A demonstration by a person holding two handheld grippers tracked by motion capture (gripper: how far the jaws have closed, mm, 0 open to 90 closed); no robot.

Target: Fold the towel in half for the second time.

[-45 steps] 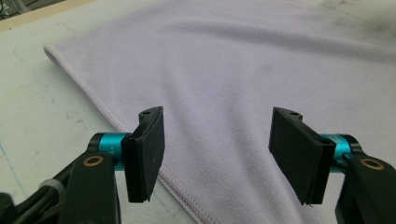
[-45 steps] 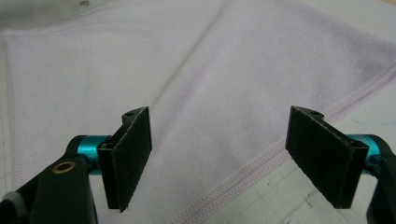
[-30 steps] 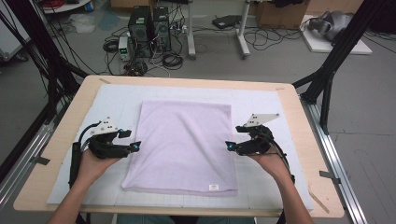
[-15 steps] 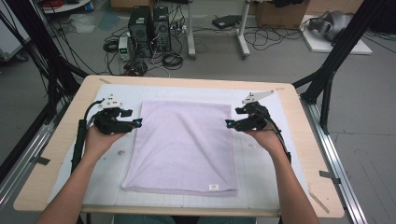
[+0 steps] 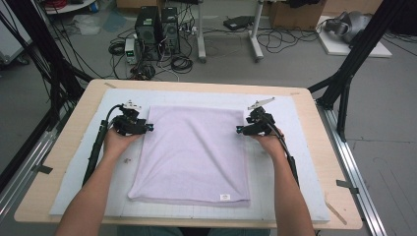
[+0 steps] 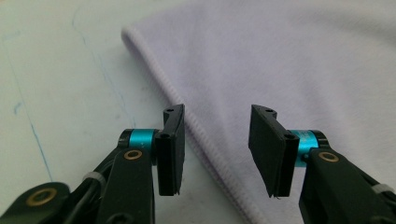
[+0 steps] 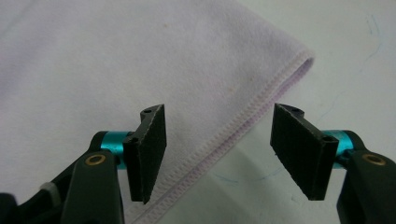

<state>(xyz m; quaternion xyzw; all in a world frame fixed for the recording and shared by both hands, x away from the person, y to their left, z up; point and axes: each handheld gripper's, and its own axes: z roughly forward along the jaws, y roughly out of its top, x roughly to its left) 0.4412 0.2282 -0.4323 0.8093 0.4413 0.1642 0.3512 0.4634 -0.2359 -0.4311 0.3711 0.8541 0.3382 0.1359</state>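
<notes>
A pale lilac rectangular terry towel [image 5: 194, 152] lies flat at the middle of the white padded mat [image 5: 74, 187] that covers the light wooden table [image 5: 44, 196]; its short edges sit at twelve and six o'clock, and a small white label [image 5: 224, 197] shows near the corner at five o'clock.

The left gripper [image 5: 149, 127] rests at the towel's long edge at about ten o'clock, held in the person's left hand [image 5: 118, 140]; its jaws have just been closing, yet they stand spread, and in the left gripper view [image 6: 217, 151] the towel's hemmed edge [image 6: 205, 140] runs between the pads without being pinched.

The right gripper [image 5: 238, 130] sits at the opposite long edge at about two o'clock, in the right hand [image 5: 269, 142]; its jaws too have just been closing and stand apart; in the right gripper view [image 7: 219, 149] the stitched hem [image 7: 233, 133] passes between the black pads, and neither pad presses on the cloth; the towel's rounded far corner [image 7: 303, 58] lies just beyond.
</notes>
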